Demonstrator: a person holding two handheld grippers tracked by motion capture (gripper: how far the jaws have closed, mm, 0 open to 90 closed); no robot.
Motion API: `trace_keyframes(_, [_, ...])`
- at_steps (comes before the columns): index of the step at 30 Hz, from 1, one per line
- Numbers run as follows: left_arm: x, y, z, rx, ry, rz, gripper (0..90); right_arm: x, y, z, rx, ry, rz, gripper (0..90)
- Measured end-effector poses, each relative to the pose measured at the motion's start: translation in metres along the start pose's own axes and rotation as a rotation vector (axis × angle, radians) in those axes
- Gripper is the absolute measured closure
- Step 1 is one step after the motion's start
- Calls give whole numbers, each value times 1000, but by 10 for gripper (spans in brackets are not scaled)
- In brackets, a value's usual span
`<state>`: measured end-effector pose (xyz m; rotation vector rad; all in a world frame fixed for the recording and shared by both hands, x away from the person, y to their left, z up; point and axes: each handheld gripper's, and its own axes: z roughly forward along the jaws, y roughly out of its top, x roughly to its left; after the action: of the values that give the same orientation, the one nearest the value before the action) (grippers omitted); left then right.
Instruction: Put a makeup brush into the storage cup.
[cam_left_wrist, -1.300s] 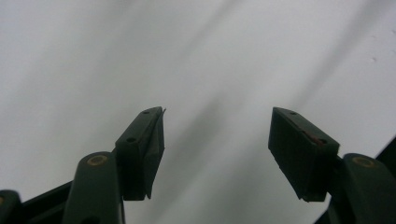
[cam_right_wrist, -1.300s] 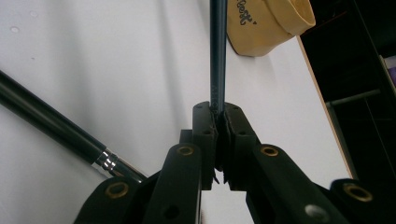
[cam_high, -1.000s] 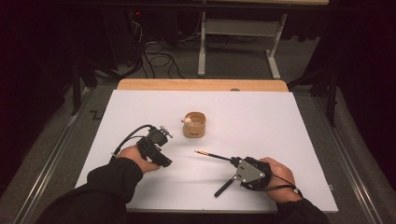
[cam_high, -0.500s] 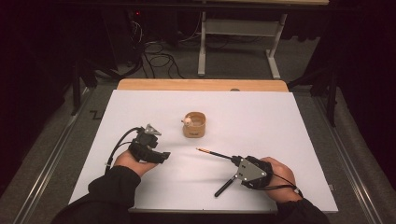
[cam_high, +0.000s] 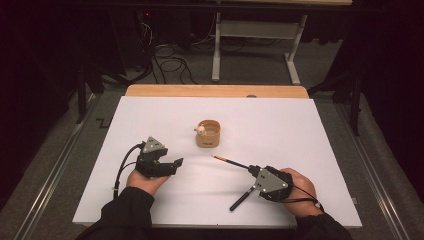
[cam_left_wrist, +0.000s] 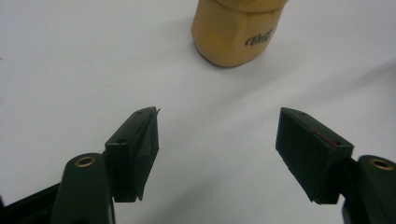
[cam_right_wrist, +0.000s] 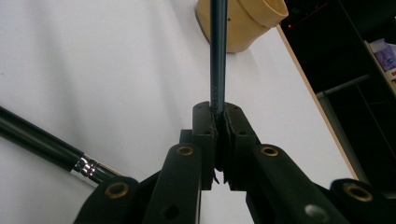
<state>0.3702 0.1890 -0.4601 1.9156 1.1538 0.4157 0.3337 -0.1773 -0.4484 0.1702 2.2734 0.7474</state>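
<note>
Brush (cam_high: 227, 161) clamped in right hand-held gripper (cam_high: 255, 172), nr cup (cam_high: 209, 133).

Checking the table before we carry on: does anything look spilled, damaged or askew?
Nothing stands out. The small round wooden cup stands upright on the white table top, nothing spilled. The right gripper clamps a thin dark brush cleanly; another dark brush lies beside it. The left gripper is open, empty.

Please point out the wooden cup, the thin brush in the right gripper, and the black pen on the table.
Wooden cup (cam_high: 209, 140), high view, on its front wall.
Thin brush (cam_right_wrist: 218, 51), right gripper view, on its dark shaft.
Black pen (cam_right_wrist: 37, 142), right gripper view, on its black barrel.
</note>
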Motion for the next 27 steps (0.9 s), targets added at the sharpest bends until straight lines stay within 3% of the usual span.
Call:
trace_keyframes(7, [0,-7,3,-59,-2,-15,238,-2,-1,-1,-9,-13,18,864])
trace_keyframes(13, [-4,-12,3,-93,-8,11,188,-2,-2,0,-19,-19,55,864])
trace_keyframes(18, [-5,-14,1,-148,-17,23,146,-3,-4,1,-32,-15,87,864])
trace_keyframes(19, [-5,-14,0,-162,-15,23,112,-3,-4,2,-40,-14,118,864])
trace_keyframes(27, [-7,-17,-4,-206,-34,28,43,-6,-6,3,-78,-7,221,864])
